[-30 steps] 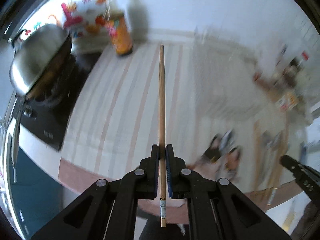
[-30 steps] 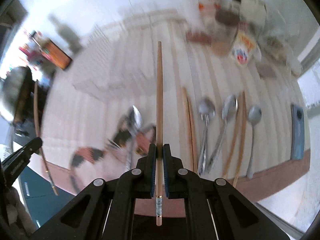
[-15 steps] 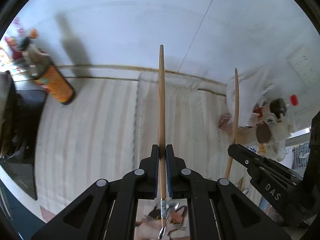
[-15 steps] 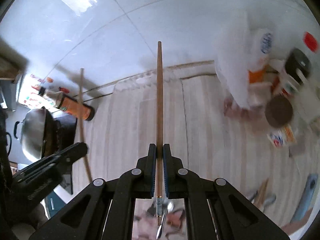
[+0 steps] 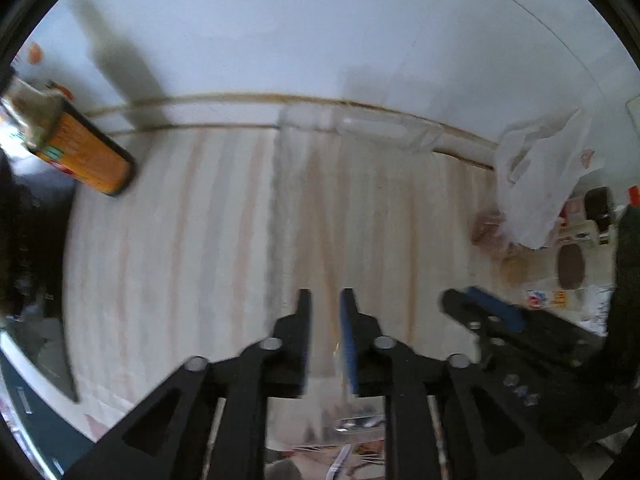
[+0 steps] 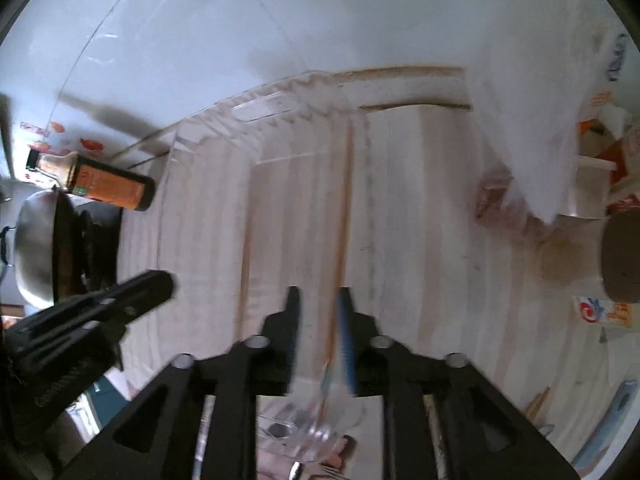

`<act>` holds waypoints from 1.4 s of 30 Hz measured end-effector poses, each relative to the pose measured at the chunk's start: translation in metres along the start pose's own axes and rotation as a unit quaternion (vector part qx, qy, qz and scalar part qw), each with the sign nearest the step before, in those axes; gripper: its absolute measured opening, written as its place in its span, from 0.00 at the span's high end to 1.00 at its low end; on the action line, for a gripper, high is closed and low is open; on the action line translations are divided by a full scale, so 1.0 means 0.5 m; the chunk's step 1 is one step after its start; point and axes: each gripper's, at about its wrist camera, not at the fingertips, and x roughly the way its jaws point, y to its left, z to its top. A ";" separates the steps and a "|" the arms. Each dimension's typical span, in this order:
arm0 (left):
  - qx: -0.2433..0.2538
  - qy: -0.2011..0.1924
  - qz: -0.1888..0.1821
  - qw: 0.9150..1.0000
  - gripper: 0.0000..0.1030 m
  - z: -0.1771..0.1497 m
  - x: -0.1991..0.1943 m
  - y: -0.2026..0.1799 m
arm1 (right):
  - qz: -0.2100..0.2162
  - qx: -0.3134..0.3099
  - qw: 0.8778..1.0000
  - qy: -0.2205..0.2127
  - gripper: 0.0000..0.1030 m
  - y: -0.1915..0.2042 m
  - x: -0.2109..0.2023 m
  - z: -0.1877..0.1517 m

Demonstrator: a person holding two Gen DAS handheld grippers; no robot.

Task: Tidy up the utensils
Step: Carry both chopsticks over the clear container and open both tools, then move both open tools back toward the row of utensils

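My left gripper (image 5: pixel 324 294) points down over a clear plastic tray (image 5: pixel 360 124) on the striped cloth. Its jaws are opening and the pads press on nothing. Its wooden chopstick shows only as a faint blurred streak (image 5: pixel 338 350) by the right pad. My right gripper (image 6: pixel 316 292) hangs over the same clear tray (image 6: pixel 256 108), jaws also opening. A wooden chopstick (image 6: pixel 344 208) lies loose and blurred between its fingers, close to the blue right pad (image 6: pixel 346 340). Each view catches the other gripper: the right gripper (image 5: pixel 464 296) at the right, the left gripper (image 6: pixel 160 282) at the left.
An orange-labelled bottle (image 5: pixel 88 156) (image 6: pixel 108 188) stands left of the tray near the wall. A steel wok (image 6: pixel 36 252) sits on a dark hob at far left. A white plastic bag (image 5: pixel 540 172) (image 6: pixel 520 100) and brown-lidded jars (image 5: pixel 570 266) crowd the right side.
Both grippers moved toward the wall and down over the clear tray. Their jaws, which were shut on a chopstick each, have parted, and the chopsticks have slipped out of the grip.
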 end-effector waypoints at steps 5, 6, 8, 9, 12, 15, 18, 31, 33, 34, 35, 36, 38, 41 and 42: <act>-0.006 -0.058 0.042 0.997 0.35 -0.023 -0.055 0.023 | -0.021 0.001 0.999 -0.025 0.66 -0.012 -0.043 -0.018; -0.007 -0.071 0.054 0.996 0.32 -0.030 -0.065 0.028 | -0.029 0.003 0.999 -0.030 0.66 -0.015 -0.054 -0.026; -0.007 -0.091 0.065 0.994 0.21 -0.043 -0.080 0.037 | -0.041 0.003 0.998 -0.043 0.64 -0.029 -0.081 -0.042; -0.008 -0.104 0.070 0.992 0.19 -0.052 -0.088 0.039 | -0.046 0.005 0.998 -0.049 0.63 -0.033 -0.092 -0.051; -0.009 -0.131 0.076 0.989 0.00 -0.078 -0.107 0.044 | -0.063 0.012 0.995 -0.071 0.54 -0.047 -0.124 -0.088; -0.004 -0.150 0.092 0.984 0.00 -0.108 -0.118 0.042 | -0.070 0.025 0.993 -0.095 0.40 -0.071 -0.158 -0.130; -0.001 -0.158 0.104 0.982 0.00 -0.137 -0.124 0.032 | -0.085 0.041 0.990 -0.107 0.39 -0.100 -0.181 -0.182; 0.068 -0.035 -0.025 0.997 0.35 -0.338 0.008 -0.152 | -0.080 0.183 0.978 -0.066 0.74 -0.330 -0.183 -0.459; 0.081 0.010 -0.064 0.995 0.58 -0.359 0.057 -0.190 | -0.079 0.200 0.975 -0.057 0.74 -0.351 -0.175 -0.493; 0.088 0.030 -0.081 0.992 0.70 -0.369 0.083 -0.210 | -0.078 0.210 0.973 -0.053 0.74 -0.363 -0.170 -0.507; 0.094 0.044 -0.089 0.991 0.72 -0.377 0.106 -0.226 | -0.078 0.217 0.972 -0.050 0.74 -0.372 -0.167 -0.519; 0.101 0.056 -0.093 0.989 0.72 -0.386 0.127 -0.244 | -0.078 0.223 0.971 -0.048 0.74 -0.380 -0.164 -0.531; 0.115 0.076 -0.087 0.987 0.76 -0.399 0.167 -0.273 | -0.078 0.231 0.969 -0.045 0.74 -0.390 -0.160 -0.552; 0.131 0.097 -0.070 0.984 0.81 -0.410 0.210 -0.294 | -0.080 0.236 0.967 -0.047 0.74 -0.397 -0.158 -0.573; 0.137 0.102 -0.071 0.983 0.81 -0.413 0.217 -0.298 | -0.082 0.238 0.967 -0.048 0.74 -0.400 -0.158 -0.579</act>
